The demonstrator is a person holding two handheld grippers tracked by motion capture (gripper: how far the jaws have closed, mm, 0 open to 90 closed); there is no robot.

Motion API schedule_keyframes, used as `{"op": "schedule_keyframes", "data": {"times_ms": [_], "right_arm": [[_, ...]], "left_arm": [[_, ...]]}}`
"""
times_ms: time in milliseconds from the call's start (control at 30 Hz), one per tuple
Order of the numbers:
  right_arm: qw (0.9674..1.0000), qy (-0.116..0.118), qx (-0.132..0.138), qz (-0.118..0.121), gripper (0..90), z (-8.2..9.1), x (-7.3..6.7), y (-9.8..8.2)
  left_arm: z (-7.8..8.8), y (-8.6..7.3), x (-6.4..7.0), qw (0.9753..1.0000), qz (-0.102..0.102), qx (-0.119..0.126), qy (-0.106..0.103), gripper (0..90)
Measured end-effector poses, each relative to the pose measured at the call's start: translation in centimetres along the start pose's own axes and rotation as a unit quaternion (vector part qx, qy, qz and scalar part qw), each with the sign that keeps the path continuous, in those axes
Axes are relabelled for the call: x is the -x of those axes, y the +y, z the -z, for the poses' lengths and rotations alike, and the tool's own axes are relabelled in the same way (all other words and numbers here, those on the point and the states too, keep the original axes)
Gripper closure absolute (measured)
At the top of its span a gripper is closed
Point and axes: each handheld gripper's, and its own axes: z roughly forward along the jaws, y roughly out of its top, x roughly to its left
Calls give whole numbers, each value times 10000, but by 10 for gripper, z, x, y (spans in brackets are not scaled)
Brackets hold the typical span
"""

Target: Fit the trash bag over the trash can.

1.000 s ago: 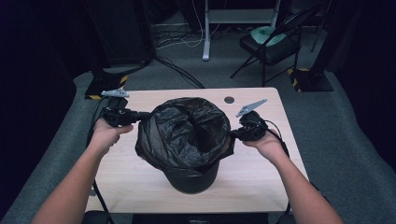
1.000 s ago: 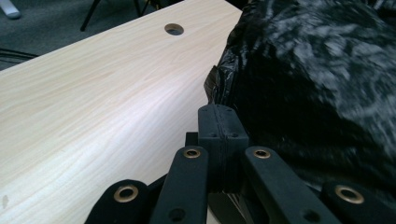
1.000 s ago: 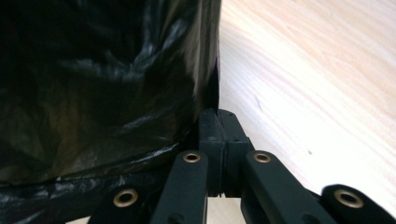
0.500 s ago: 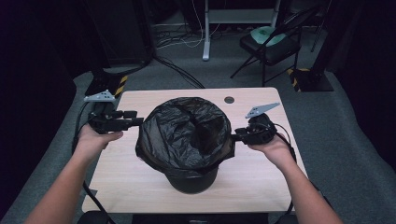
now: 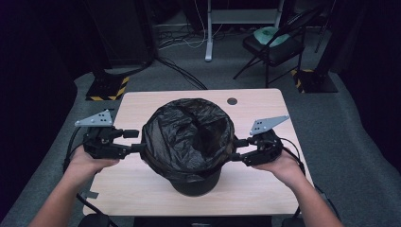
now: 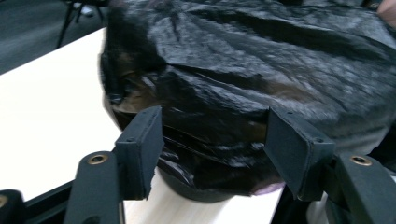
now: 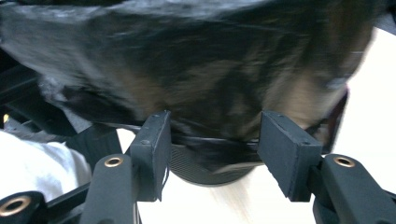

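High view shows the black liner [image 5: 189, 137] already draped over the bin [image 5: 196, 182] rim — both the left gripper [image 5: 136, 141] and the right gripper [image 5: 237, 149] have just been opening, nothing between their jaws.

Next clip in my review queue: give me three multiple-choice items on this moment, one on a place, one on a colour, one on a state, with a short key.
1. Where does the bin stand?
A. On the middle of the table
B. On the floor beside the chair
C. At the table's far left corner

2. What colour is the bag lining the bin?
A. White
B. Black
C. Blue

3. How do the jaws of the left gripper and the right gripper stand?
A. Both shut on the bag
B. Left shut, right open
C. Both open, nothing pinched

Key: 1 A, the high view shows it mid-table between the two hands. 2 B, the glossy film draped over the rim is black. 3 C, each gripper view shows parted pads clear of the bag; the jaws have just been opening.
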Motion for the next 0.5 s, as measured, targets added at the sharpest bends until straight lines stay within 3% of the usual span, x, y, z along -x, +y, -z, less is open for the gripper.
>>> {"op": "schedule_keyframes", "data": {"times_ms": [167, 267, 400, 500], "right_arm": [[9999, 90, -60, 110, 414, -5, -9, -1], [9998, 77, -48, 166, 413, -7, -12, -1], [9999, 42, -17, 147, 439, -11, -13, -2], [9998, 26, 12, 194, 514, -14, -14, -5]], "left_arm": [[-2, -8, 3, 9998, 71, 12, -211, 354], [-6, -12, 6, 9997, -13, -41, -246, 365], [-15, -14, 11, 9993, -134, -123, -313, 467], [-20, -17, 13, 9990, -176, -72, -409, 563]]}}
